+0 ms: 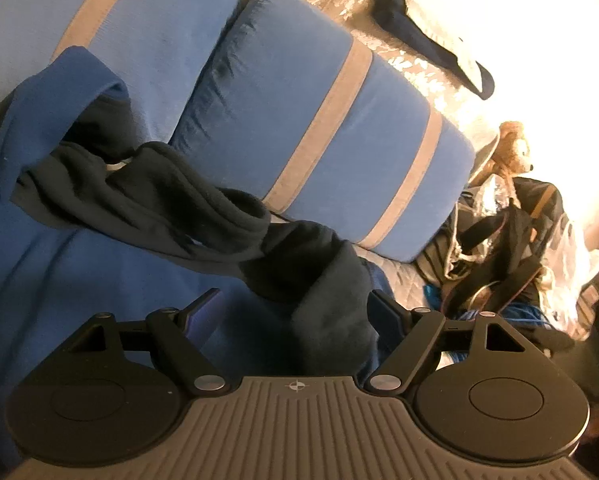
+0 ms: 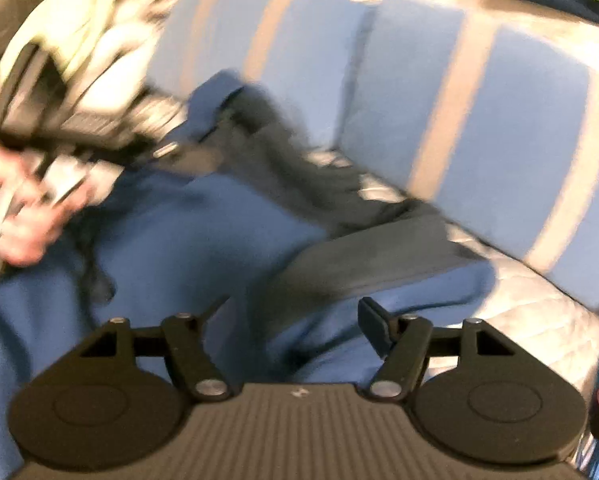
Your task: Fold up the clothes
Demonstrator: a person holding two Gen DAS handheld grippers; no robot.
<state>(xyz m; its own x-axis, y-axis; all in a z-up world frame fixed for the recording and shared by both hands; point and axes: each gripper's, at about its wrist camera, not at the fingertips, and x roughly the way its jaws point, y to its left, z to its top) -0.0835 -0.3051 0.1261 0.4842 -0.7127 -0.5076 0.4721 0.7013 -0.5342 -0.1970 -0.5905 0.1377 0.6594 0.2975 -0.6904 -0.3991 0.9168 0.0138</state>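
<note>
A dark navy garment (image 1: 159,200) lies crumpled across a blue cloth (image 1: 59,280) spread on a sofa. One end of it runs down between the fingers of my left gripper (image 1: 293,308), which stands open with its pads clear of the cloth. The right wrist view is blurred. There my right gripper (image 2: 293,312) is open over the blue cloth (image 2: 179,240), and the flat end of the dark garment (image 2: 339,268) lies just ahead of its fingertips. A person's hand (image 2: 19,208) holds the left gripper's body (image 2: 91,120) at the left edge.
Blue cushions with tan stripes (image 1: 319,120) (image 2: 499,120) stand behind the clothes. A teddy bear (image 1: 511,148) and a pile of bags and cables (image 1: 519,240) fill the right end. Another dark garment (image 1: 419,32) hangs over the backrest. A pale quilted cover (image 2: 539,320) shows at the right.
</note>
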